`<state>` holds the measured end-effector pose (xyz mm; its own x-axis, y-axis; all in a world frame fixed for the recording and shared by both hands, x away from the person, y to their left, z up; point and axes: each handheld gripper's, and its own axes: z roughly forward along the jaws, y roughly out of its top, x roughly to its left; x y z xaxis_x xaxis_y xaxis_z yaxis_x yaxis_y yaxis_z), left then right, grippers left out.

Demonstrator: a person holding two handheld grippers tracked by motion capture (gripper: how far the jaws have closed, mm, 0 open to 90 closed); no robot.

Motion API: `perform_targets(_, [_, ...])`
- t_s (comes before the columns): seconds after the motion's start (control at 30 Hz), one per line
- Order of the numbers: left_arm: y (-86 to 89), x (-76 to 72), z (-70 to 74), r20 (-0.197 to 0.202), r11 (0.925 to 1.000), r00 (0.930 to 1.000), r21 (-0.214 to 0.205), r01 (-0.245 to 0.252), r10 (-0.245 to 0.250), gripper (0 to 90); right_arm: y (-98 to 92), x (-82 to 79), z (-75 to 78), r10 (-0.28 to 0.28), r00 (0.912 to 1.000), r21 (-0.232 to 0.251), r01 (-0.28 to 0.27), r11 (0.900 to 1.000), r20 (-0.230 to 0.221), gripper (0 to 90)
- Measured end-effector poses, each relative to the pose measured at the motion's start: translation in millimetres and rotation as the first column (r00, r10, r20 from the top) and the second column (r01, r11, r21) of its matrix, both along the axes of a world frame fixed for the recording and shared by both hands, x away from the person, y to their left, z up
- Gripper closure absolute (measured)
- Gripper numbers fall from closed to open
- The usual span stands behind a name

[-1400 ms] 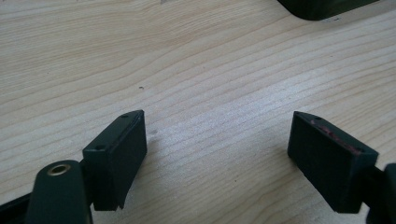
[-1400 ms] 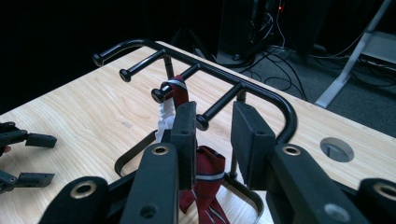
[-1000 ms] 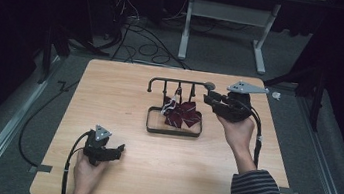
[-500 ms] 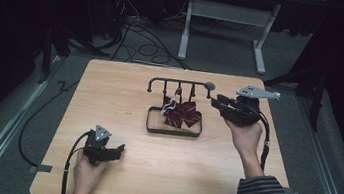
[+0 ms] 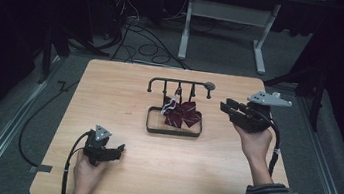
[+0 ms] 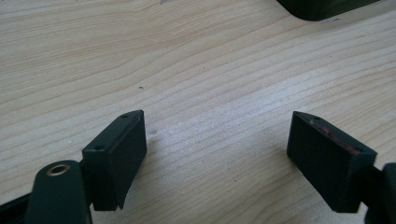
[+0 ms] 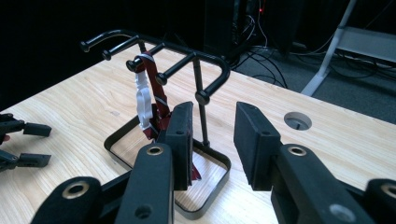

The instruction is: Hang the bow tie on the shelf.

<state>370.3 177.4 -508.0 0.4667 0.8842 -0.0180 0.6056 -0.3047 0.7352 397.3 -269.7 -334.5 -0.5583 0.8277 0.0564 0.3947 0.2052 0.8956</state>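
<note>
A black hook rack stands mid-table on a shallow tray base. A dark red striped tie hangs from one hook and bunches up in the tray. In the right gripper view the tie carries a white tag and hangs from the rack. My right gripper is held in the air just right of the rack, pointing at it. Its jaws are open with nothing between them. My left gripper rests near the front left, open over bare wood.
A round cable hole sits in the tabletop behind the rack. The tray's corner shows ahead of the left gripper. Cables and a desk frame lie on the floor beyond the table's far edge.
My right gripper has drifted to the right, away from the rack, with its jaws at the same width. The left gripper and the tie have not moved.
</note>
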Motion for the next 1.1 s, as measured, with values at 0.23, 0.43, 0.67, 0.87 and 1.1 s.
perform_targets(0.23, [0.0, 0.0, 0.1, -0.002, 1.0000, 1.0000, 0.001, 0.000, 0.000, 20.3, -12.2, -8.6, -2.0, -0.031, 0.9993, 0.025, 0.030, 0.9992, 0.019, 69.8])
perform_targets(0.43, [0.0, 0.0, 0.1, -0.001, 1.0000, 1.0000, 0.001, 0.000, 0.000, 20.3, -21.8, -14.3, -5.3, -0.051, 0.9985, 0.040, 0.050, 0.9980, 0.018, 69.8])
perform_targets(0.67, [-0.1, -0.1, 0.1, -0.001, 1.0000, 1.0000, 0.002, 0.000, 0.000, 20.3, -29.9, -20.5, -10.0, -0.065, 0.9978, 0.050, 0.064, 0.9967, 0.010, 69.8])
perform_targets(0.87, [-0.1, -0.1, 0.1, -0.001, 1.0000, 1.0000, 0.002, 0.000, 0.000, 20.3, -39.1, -25.4, -12.8, -0.082, 0.9965, 0.061, 0.081, 0.9948, 0.011, 70.0])
perform_targets(1.1, [-0.1, -0.1, 0.1, -0.001, 1.0000, 1.0000, 0.002, 0.000, 0.000, 20.3, -47.6, -31.1, -17.6, -0.100, 0.9949, 0.072, 0.100, 0.9924, 0.007, 70.0])
